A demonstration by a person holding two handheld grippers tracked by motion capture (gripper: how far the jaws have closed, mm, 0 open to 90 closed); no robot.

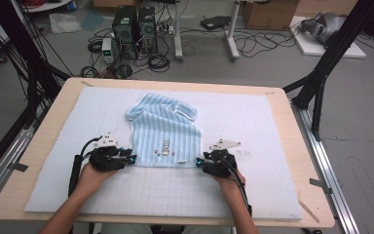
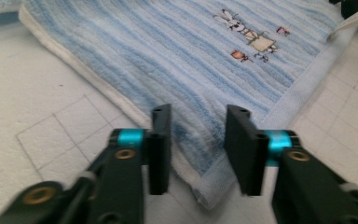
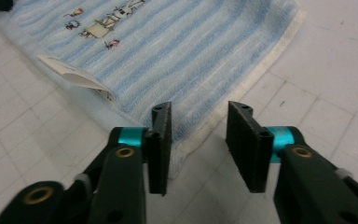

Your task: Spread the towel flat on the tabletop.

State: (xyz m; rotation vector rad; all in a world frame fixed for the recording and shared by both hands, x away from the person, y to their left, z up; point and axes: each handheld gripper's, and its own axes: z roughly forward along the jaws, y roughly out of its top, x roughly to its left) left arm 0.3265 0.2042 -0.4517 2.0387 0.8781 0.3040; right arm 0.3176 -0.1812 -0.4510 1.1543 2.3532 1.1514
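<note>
A light-blue striped towel (image 1: 165,129) lies folded on the white gridded foam mat (image 1: 272,185), with a small embroidered motif (image 1: 165,146) near its front hem. My left gripper (image 1: 132,158) sits at the towel's near-left corner. In the left gripper view, its jaws (image 2: 198,140) stand apart with that towel (image 2: 191,60) corner lying between them, and the pads are not pressing on it. My right gripper (image 1: 199,162) is at the near-right corner. Its jaws (image 3: 198,140) are likewise apart over the towel (image 3: 182,51) edge. A white label (image 3: 74,74) sticks out of the hem.
The mat covers most of a wooden table (image 1: 46,141), and bare mat lies in front of the towel and to both sides. Beyond the far edge, computer towers (image 1: 134,27), cables and black frame legs (image 1: 321,68) stand on the floor.
</note>
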